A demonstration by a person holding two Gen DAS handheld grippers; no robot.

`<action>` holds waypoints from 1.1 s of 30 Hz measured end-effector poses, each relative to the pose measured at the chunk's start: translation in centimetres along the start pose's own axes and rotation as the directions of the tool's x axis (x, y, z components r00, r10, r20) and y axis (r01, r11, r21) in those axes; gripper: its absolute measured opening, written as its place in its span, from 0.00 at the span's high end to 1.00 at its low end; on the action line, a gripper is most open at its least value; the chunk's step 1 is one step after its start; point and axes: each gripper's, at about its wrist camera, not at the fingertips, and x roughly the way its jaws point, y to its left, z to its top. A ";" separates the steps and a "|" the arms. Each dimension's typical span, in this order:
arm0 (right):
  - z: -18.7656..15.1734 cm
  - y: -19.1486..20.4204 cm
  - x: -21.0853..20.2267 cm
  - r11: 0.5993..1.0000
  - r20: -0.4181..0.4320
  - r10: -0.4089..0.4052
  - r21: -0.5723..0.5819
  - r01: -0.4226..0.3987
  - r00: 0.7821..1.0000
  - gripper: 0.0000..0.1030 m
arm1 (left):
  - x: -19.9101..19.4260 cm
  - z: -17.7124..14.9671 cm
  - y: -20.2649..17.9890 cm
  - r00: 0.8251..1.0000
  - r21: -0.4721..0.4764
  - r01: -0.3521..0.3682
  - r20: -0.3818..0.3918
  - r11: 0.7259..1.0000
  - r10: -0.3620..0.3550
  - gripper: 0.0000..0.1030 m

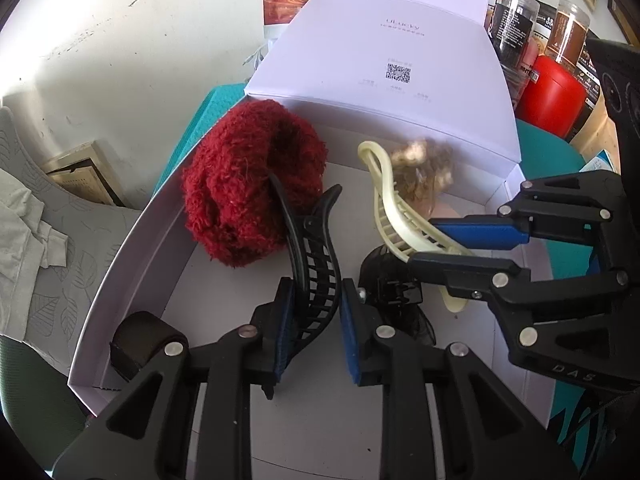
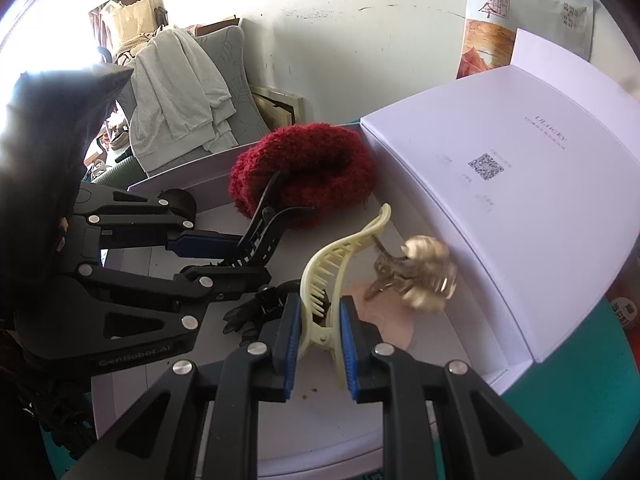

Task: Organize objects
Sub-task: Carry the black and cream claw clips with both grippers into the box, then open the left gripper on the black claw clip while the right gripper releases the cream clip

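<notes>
My left gripper point(image 1: 316, 292) is shut on a black hair claw clip point(image 1: 316, 256), whose tip pokes into a red fluffy scrunchie point(image 1: 248, 184) in the open white box point(image 1: 132, 248). The right gripper point(image 2: 320, 308) is shut on a cream claw clip point(image 2: 332, 264) held upright over the box floor. A blurred gold flower hair clip point(image 2: 428, 276) sits right by the cream clip's tip; I cannot tell if it hangs from it. From the right wrist, the left gripper point(image 2: 248, 260) and black clip point(image 2: 260, 236) touch the scrunchie point(image 2: 308, 164). From the left wrist, the right gripper point(image 1: 426, 242) holds the cream clip point(image 1: 390, 200) at the right.
The box lid point(image 1: 380, 60) stands open behind. Another black item point(image 1: 384, 280) and a pink piece point(image 2: 396, 320) lie on the box floor, with a dark roll point(image 1: 140, 340) in its near left corner. Jars and a red canister point(image 1: 552, 96) stand at back right. Clothes point(image 2: 180, 92) lie over a grey chair.
</notes>
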 end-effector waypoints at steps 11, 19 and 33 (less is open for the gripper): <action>0.2 0.2 0.0 1.000 -0.017 0.004 -0.008 -0.004 1.000 0.82 | -0.1 0.0 0.4 0.998 -0.015 -0.021 -0.057 1.000 0.020 0.78; 0.3 -0.1 0.1 1.000 -0.024 0.009 -0.003 -0.009 1.000 0.82 | -0.3 -0.2 0.1 0.996 -0.025 -0.052 -0.069 0.998 0.051 0.77; 0.3 -0.5 -0.6 1.000 -0.022 -0.019 0.021 0.020 1.000 0.65 | -2.9 -0.5 0.0 0.995 -0.061 -0.089 -0.046 0.994 0.086 0.62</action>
